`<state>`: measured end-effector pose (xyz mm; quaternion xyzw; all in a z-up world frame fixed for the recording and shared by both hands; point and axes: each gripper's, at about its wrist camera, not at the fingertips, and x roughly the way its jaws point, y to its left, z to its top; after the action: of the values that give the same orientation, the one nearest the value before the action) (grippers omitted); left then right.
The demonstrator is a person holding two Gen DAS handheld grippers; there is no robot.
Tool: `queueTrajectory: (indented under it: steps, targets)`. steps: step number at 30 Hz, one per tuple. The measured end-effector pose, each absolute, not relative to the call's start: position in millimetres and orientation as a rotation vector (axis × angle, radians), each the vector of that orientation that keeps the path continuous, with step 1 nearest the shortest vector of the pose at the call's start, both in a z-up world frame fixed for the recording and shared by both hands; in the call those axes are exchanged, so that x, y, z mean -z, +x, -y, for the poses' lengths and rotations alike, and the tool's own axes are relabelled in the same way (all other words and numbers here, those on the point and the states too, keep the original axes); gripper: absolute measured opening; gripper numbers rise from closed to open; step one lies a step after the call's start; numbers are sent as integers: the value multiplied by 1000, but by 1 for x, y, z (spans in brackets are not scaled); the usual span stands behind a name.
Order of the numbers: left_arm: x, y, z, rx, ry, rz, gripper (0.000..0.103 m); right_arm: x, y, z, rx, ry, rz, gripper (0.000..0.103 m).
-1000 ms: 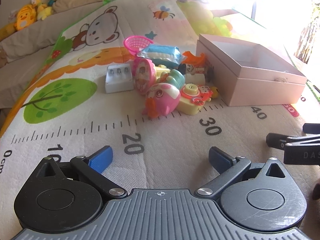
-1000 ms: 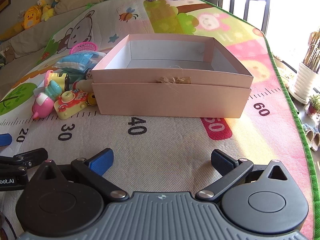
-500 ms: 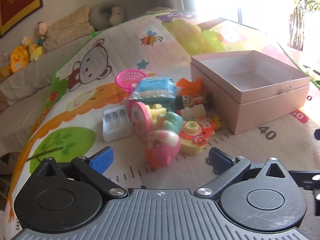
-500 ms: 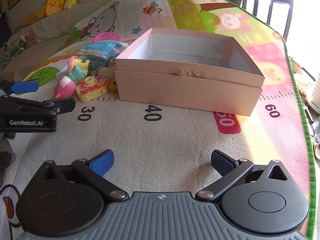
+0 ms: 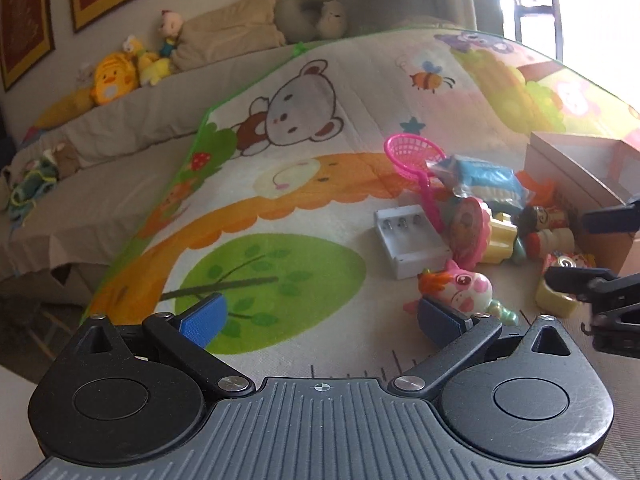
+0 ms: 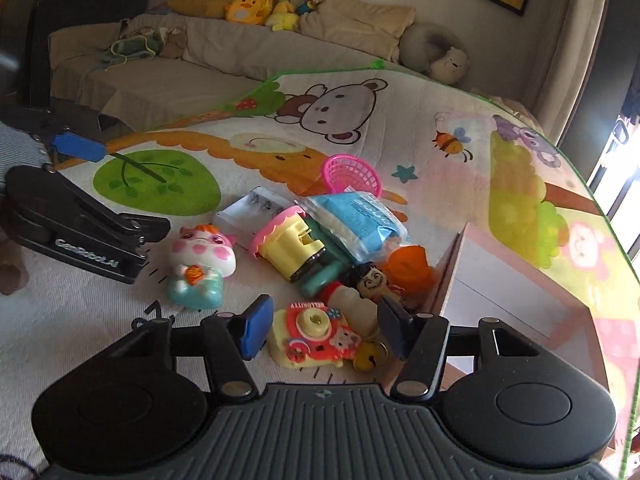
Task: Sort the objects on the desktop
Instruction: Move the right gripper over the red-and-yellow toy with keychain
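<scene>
A heap of small toys lies on the play mat (image 6: pixel 420 112) left of an open pink box (image 6: pixel 452 276). My right gripper (image 6: pixel 325 330) hangs low over the heap's near edge. Its jaws are closing around a yellow and red toy camera (image 6: pixel 314 336), and gaps still show between the pads and the toy. A gold bell (image 6: pixel 370 356) lies by the right finger. My left gripper (image 5: pixel 322 318) stands wide open over the mat with nothing between its fingers. A pink cat toy (image 5: pixel 460 288) lies just beyond its right fingertip.
The heap also holds a white battery charger (image 5: pixel 408 236), a pink net basket (image 5: pixel 412 152), a blue packet (image 6: pixel 356 220), a yellow and pink toy (image 6: pixel 288 248), a small doll (image 6: pixel 370 280) and an orange piece (image 6: pixel 408 268). A sofa with plush toys (image 6: pixel 256 4) runs along the back.
Both grippers swung left and rose, from facing the box to facing the toy heap. The right gripper's jaws narrowed from wide open, and the toy camera now sits between them.
</scene>
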<state>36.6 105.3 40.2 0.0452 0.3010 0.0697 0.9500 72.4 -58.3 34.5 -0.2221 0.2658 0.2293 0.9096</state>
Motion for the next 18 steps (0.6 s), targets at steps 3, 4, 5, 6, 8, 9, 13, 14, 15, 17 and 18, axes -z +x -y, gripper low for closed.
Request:
queueTrajectory:
  steps: [3,4,5,6,8,9,13,14,15,17,18]
  targets:
    - [-45,35,-115,-88,11,-614,103,-24,84,48,-473,-451,-574,52]
    - [-45,36,-117,-68,-12,-620,103,-21,86,48,-473,-441,-590,52]
    - [-45,37,-117,-51,-35,-629,103,-19,87,49,-483,-430,-614,52]
    - [-44,38,-117,-39,-52,-636,103,-17,84,53,-489,-420,-620,52]
    - [-41,39,-114,-16,-69,-650,103,-19,75,62,-512,-414,-631,52]
    - [-40,40,-110,-7,-68,-655,103,-20,69,68,-528,-396,-644,52]
    - [-34,42,-90,44,-37,-670,103,-27,35,99,-584,-359,-693,52]
    - [-33,42,-84,66,-27,-672,103,-28,26,106,-584,-363,-700,52]
    - [-32,40,-78,87,-16,-674,103,-28,18,113,-575,-368,-703,52]
    - [-31,37,-65,126,5,-678,103,-27,7,129,-542,-363,-725,51]
    - [-30,35,-59,144,14,-680,103,-26,4,138,-512,-355,-724,52]
